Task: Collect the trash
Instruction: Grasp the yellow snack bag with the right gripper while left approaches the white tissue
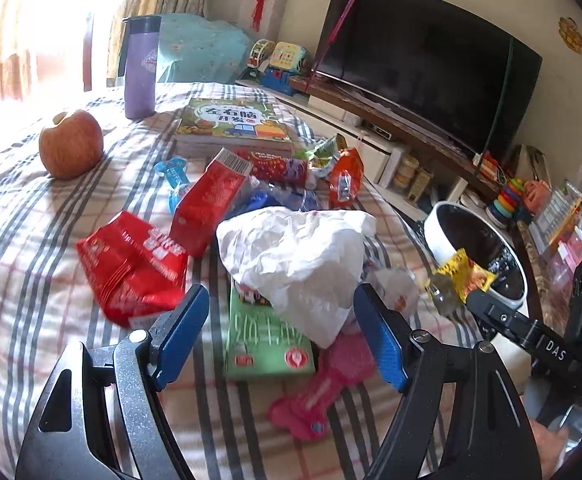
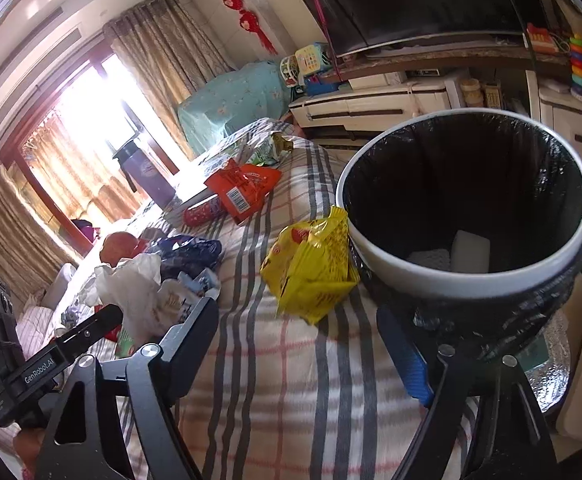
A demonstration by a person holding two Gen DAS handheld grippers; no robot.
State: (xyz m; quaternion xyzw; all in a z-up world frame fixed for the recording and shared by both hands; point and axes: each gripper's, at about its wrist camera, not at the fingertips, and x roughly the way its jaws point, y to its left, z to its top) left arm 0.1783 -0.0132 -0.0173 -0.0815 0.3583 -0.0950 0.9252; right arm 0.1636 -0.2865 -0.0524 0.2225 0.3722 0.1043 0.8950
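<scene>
My left gripper point(image 1: 282, 300) is open over a striped bed. A crumpled white paper point(image 1: 291, 256) lies between and just ahead of its blue pads, untouched. It rests on a green box point(image 1: 267, 340) beside a pink bone-shaped wrapper point(image 1: 323, 384). Red wrappers point(image 1: 131, 264) lie to the left. My right gripper point(image 2: 299, 316) is open, pointing at a yellow snack wrapper point(image 2: 311, 264), which lies at the bed's edge against the white trash bin point(image 2: 467, 280) with a black liner. The pads do not touch it. The bin point(image 1: 443, 236) and yellow wrapper point(image 1: 467, 276) also show at the right of the left wrist view.
An apple point(image 1: 71, 144), a purple cup point(image 1: 141, 68) and a children's book point(image 1: 231, 120) sit further back on the bed. An orange wrapper point(image 2: 243, 188) lies near the book. A TV point(image 1: 423, 60) and a toy-covered cabinet stand beyond the bed. Something white lies inside the bin.
</scene>
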